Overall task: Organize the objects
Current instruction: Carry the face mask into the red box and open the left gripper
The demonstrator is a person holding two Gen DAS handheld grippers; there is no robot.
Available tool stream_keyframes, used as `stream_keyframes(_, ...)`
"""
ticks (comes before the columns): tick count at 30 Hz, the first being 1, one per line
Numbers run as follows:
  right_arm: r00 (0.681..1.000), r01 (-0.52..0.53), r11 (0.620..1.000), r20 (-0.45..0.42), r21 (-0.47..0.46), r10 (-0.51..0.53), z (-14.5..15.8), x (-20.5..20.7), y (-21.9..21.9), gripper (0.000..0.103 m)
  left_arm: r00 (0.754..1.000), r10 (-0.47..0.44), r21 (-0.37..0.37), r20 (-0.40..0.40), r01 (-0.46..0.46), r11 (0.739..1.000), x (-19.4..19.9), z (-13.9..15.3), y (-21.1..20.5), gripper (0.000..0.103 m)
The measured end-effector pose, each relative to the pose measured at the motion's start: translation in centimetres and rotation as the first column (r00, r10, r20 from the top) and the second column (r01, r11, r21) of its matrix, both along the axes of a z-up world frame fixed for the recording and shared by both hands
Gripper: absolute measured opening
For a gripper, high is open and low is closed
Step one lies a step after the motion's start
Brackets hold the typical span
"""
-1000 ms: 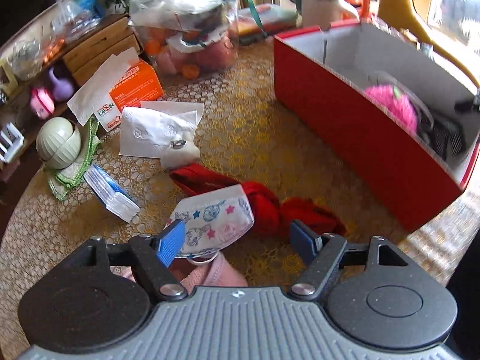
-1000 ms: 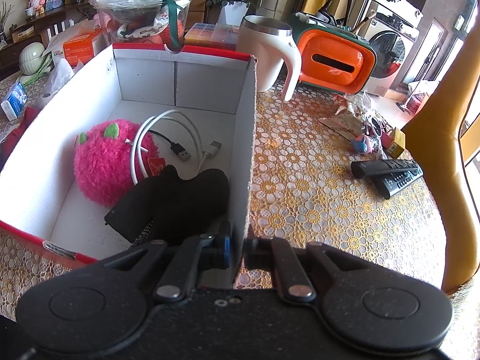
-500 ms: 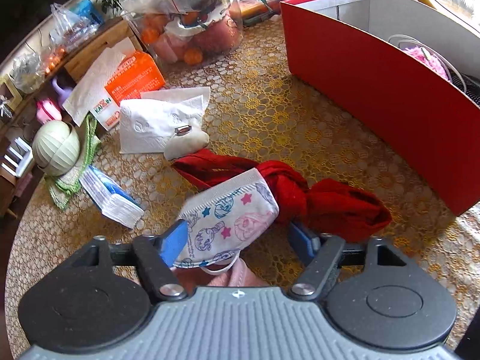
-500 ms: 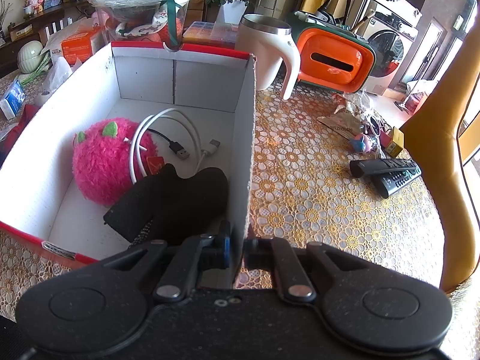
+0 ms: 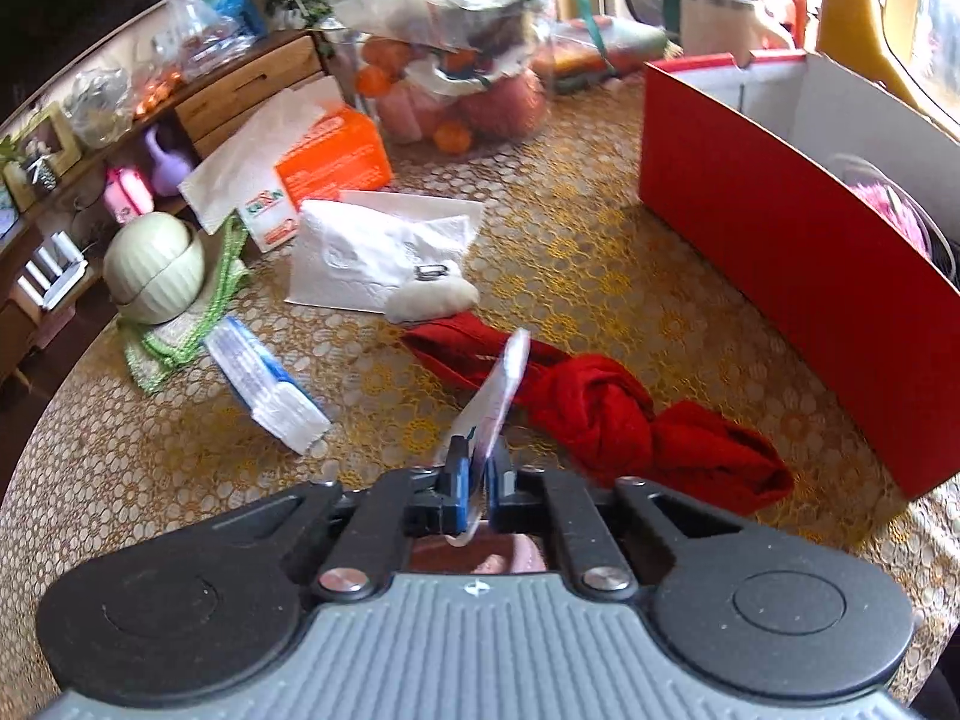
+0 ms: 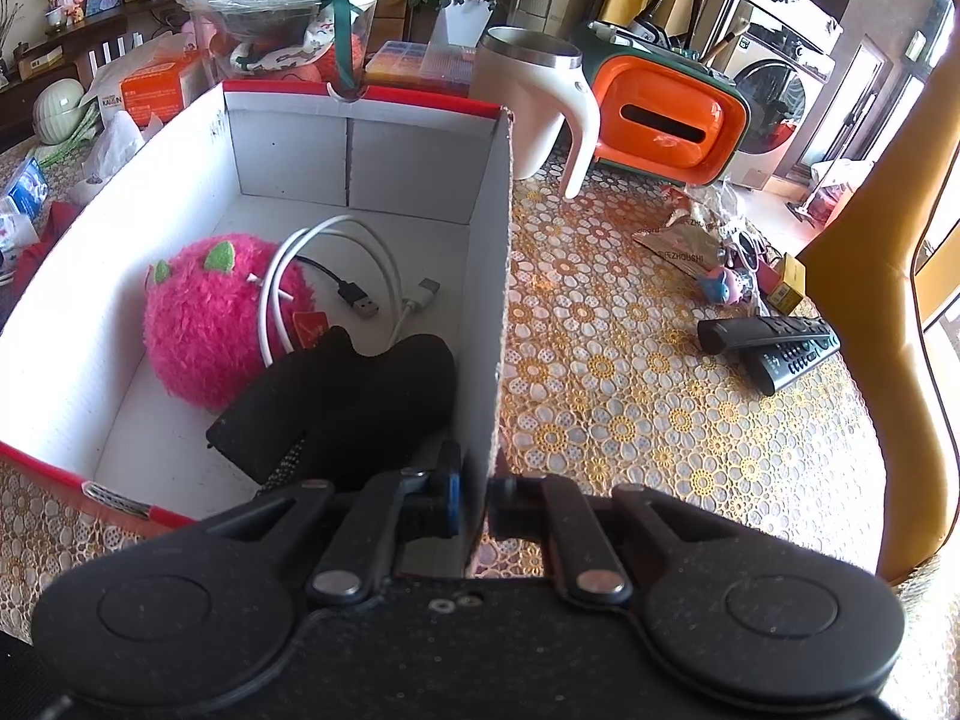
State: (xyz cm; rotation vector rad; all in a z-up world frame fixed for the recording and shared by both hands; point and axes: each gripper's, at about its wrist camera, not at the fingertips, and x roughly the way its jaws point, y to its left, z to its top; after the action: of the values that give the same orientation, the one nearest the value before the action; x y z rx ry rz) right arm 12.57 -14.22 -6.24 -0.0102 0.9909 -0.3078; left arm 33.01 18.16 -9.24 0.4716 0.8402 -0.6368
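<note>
Lace-patterned tablecloth under everything, gold on white. One red box with white walls inside, standing open on it, holding one pink fluffy toy, one black cloth item, one white cable and one black cable. Beside the box, one cream mug and one orange container; farther right, two black remotes, touching. Left of the box, one knotted red cloth, one orange tissue pack, one blue-and-white packet, one green round case. Right gripper clamped on the box's near wall, one finger inside, one outside. Left gripper just snapped closed, pinching one printed face mask edge-on above the red cloth.
</note>
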Motion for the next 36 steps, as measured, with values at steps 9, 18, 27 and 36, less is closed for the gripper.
stream_keyframes(9,1.0,0.0,1.0,0.0,0.0,0.0,0.0,-0.1,0.0,0.01,0.999,0.034,-0.146,-0.037,-0.039,0.989,-0.8,3.3,1.6,0.002)
stream_keyframes(18,1.0,0.002,1.0,0.002,0.002,-0.002,0.0,-0.2,-0.1,0.008,0.997,-0.033,-0.308,-0.075,0.008,0.951,-3.7,8.4,0.7,0.002)
stream_keyframes(27,1.0,-0.011,1.0,0.015,0.016,0.01,0.2,-0.6,-0.2,0.005,0.979,-0.195,-0.376,-0.065,0.157,0.913,-6.8,12.1,-5.9,0.002)
stream_keyframes(36,0.999,-0.024,0.999,0.024,0.031,0.024,0.3,-1.0,-0.3,0.005,0.946,-0.316,-0.366,-0.075,0.269,0.891,-8.3,12.1,-13.6,0.002)
